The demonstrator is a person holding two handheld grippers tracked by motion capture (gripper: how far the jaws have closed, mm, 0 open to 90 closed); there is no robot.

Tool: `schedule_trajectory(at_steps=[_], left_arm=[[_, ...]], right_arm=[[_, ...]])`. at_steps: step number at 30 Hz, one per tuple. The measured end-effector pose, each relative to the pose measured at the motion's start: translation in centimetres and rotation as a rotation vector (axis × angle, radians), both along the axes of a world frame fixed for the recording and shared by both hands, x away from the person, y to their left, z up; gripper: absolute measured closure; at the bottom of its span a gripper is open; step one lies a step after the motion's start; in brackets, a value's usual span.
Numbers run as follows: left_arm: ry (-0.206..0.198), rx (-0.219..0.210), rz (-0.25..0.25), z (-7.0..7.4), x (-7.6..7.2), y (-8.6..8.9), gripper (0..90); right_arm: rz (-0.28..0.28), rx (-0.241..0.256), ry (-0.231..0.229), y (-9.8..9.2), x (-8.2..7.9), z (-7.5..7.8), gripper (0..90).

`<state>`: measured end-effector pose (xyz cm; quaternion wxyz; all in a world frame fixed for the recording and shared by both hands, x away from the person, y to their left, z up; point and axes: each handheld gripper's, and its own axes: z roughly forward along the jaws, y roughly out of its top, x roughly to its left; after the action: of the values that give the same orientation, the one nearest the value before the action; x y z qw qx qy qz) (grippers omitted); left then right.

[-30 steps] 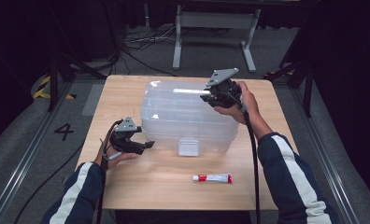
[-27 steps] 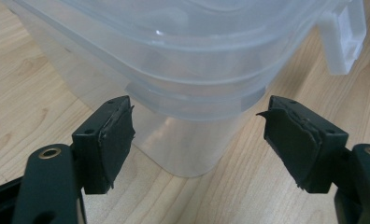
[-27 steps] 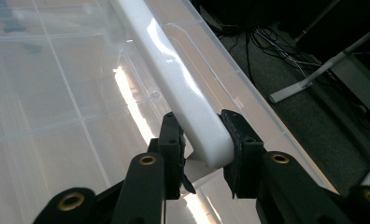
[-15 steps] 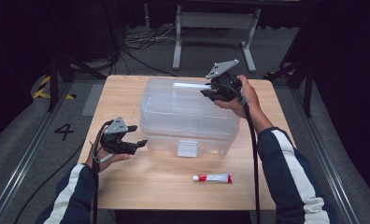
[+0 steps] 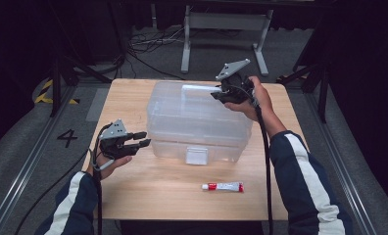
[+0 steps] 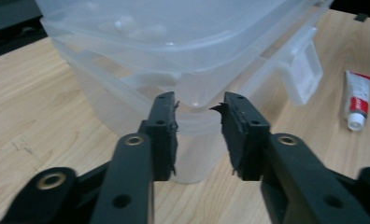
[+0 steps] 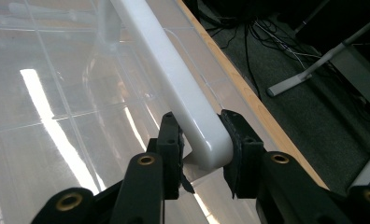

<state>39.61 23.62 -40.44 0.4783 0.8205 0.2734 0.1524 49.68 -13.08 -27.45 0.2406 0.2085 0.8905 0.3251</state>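
Observation:
A clear plastic storage box [image 5: 197,122] with its lid on stands in the middle of the wooden table [image 5: 148,196]. A white handle bar [image 7: 174,79] runs along the lid's far edge [image 5: 197,88]. My right gripper [image 5: 220,95] is at the box's far right corner, and its jaws [image 7: 199,123] are shut on the end of that bar. My left gripper [image 5: 142,139] is open just off the box's left front corner. The box corner [image 6: 192,107] lies straight ahead of its jaws [image 6: 199,105], apart from them, with nothing between them.
A small white and red tube [image 5: 223,186] lies on the table in front of the box, also visible in the left gripper view [image 6: 358,100]. A clear latch [image 5: 198,155] hangs on the box's front wall. Cables and metal stand legs [image 5: 221,29] lie on the floor beyond the table.
My left gripper has drawn a little to the left, away from the box's front wall. My right gripper, still holding the bar, has risen slightly.

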Motion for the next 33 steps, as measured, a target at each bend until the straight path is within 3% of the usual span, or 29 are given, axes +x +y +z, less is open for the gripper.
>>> schedule_trajectory(at_steps=[6,10,13,22,27,33], left_arm=[[-0.014,0.0,0.042,0.0,0.4,-0.2,81.8],[-0.021,-0.021,0.066,0.1,1.0,-0.4,86.5],[-0.02,-0.011,0.073,0.0,1.2,-0.7,89.3],[-0.045,0.006,0.073,0.0,1.0,-0.9,89.7],[-0.045,0.012,0.071,0.1,1.0,-0.9,89.7],[-0.044,0.02,0.064,0.1,1.1,-0.9,89.7]], right_arm=[[0.0,0.0,0.006,0.0,0.2,0.1,70.8],[0.0,0.0,0.011,0.0,0.3,0.2,70.8],[0.002,-0.002,0.009,0.0,0.1,0.1,70.8],[-0.008,0.011,-0.011,-0.3,-0.4,0.0,70.2],[-0.005,0.047,-0.015,-1.3,-1.0,0.5,67.7],[-0.019,0.058,-0.055,-3.0,-1.9,0.9,67.1]])
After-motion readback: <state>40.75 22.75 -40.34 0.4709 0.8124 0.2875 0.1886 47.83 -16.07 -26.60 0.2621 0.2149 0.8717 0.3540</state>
